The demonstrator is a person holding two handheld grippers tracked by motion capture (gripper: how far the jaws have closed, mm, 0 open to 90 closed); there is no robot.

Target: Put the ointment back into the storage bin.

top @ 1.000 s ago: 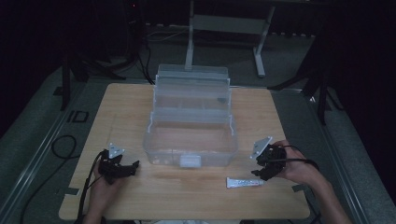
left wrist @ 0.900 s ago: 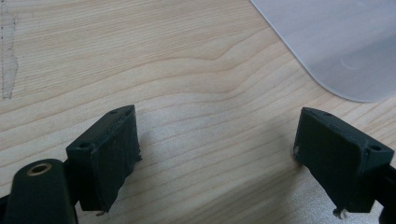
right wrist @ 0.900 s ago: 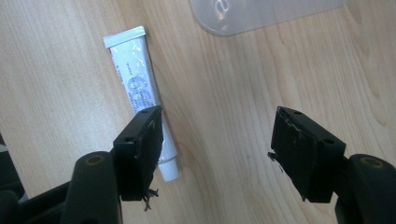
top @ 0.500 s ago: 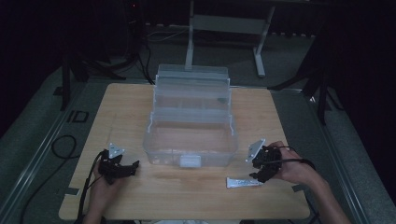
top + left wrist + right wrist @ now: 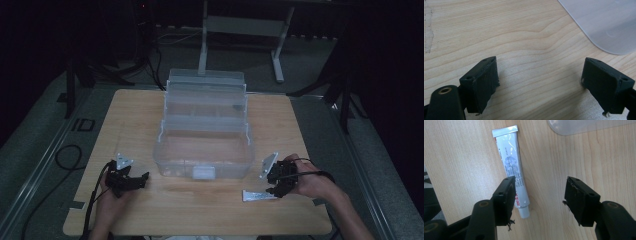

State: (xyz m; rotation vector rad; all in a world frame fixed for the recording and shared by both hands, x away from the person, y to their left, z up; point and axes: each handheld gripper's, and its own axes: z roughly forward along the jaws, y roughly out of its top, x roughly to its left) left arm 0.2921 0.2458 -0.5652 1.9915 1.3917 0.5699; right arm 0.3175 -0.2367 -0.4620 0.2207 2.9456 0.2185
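Tube: lies flat on bench, near right of open clear toolbox. Right hand-held gripper poised over it, jaws apart, likely for pickup; left hand-held gripper spread, empty.

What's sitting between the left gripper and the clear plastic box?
Nothing: bare wood of the table separates the open left gripper from the clear plastic box, as the left gripper view shows.
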